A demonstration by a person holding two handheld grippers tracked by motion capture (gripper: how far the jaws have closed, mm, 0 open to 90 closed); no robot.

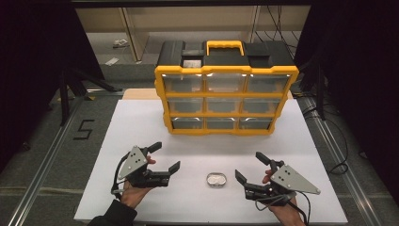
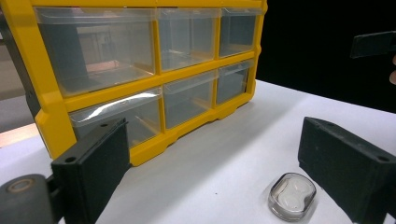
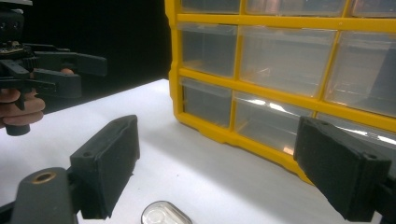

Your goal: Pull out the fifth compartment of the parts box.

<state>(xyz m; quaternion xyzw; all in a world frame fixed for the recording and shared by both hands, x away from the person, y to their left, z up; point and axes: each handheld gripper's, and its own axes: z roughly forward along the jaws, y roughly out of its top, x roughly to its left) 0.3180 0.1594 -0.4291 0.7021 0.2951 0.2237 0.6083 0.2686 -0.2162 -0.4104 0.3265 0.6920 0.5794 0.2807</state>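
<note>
A small clear plastic case with rounded corners and two round wells inside [image 1: 216,180] lies flat on the white counter [image 1: 141,127], near the front edge and about in the middle between the two hands. Nothing touches it.

The left hand-held gripper [image 1: 162,157] is held in the person's left hand [image 1: 134,190], to the left of the case and apart from it. Its two black jaws stand wide and there is nothing between them. In the left gripper view the case [image 2: 292,196] lies on the counter just inside the right jaw, low in the picture, but the jaw does not touch it.

The right hand-held gripper [image 1: 250,167] is held in the person's right hand [image 1: 284,209], to the right of the case and also apart from it. Its jaws are wide too, and empty. In the right gripper view only the upper rim of the case [image 3: 166,214] is seen at the bottom edge, between the jaws, and the left hand-held gripper [image 3: 84,70] appears farther off at the upper left.

Behind the case, well apart from it, stands a yellow plastic organiser box with a black body, a yellow carry handle and nine clear drawers in three rows [image 1: 227,99]. It stands upright on the far part of the counter, and all drawers look closed. The counter between the case and the organiser is bare, so nothing stands in the way of either gripper. On the grey floor at the left there is a black mark shaped like the digit five [image 1: 83,129].
</note>
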